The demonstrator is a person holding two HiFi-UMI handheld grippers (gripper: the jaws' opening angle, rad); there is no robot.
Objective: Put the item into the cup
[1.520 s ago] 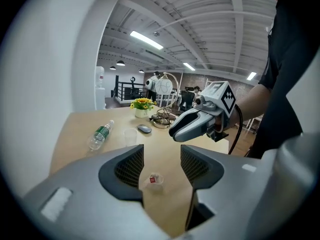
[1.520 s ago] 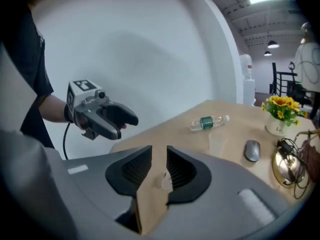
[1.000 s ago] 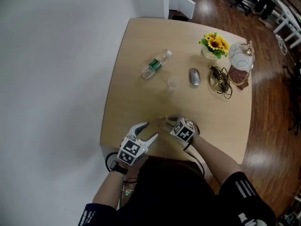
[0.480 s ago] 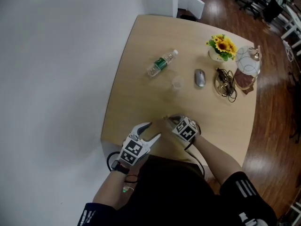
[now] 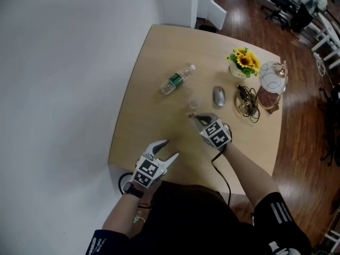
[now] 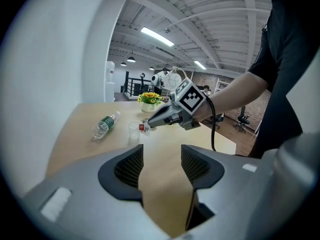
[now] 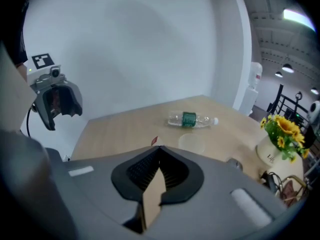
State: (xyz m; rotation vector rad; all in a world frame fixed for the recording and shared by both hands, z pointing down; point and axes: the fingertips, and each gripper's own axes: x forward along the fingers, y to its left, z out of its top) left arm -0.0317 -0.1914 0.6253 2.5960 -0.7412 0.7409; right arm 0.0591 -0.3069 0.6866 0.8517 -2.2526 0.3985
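A small clear cup (image 5: 194, 102) stands mid-table, also in the left gripper view (image 6: 133, 132) and the right gripper view (image 7: 192, 143). My right gripper (image 5: 192, 116) is shut on a small red-and-white packet (image 6: 142, 128), whose corner pokes out past the jaw tips (image 7: 155, 140). The packet hangs just short of the cup, on its near side. My left gripper (image 5: 167, 149) rests open near the table's front edge with only bare tabletop between its jaws (image 6: 162, 159).
A plastic water bottle (image 5: 177, 79) lies left of the cup. A grey mouse (image 5: 218, 96), tangled cables (image 5: 247, 101), a sunflower pot (image 5: 244, 61) and a glass dome (image 5: 272, 77) sit at the right. The wooden table (image 5: 149, 126) meets a white wall on the left.
My right gripper has moved away from the table's front edge toward the cup, carrying the packet. The left gripper has stayed where it was, still open.
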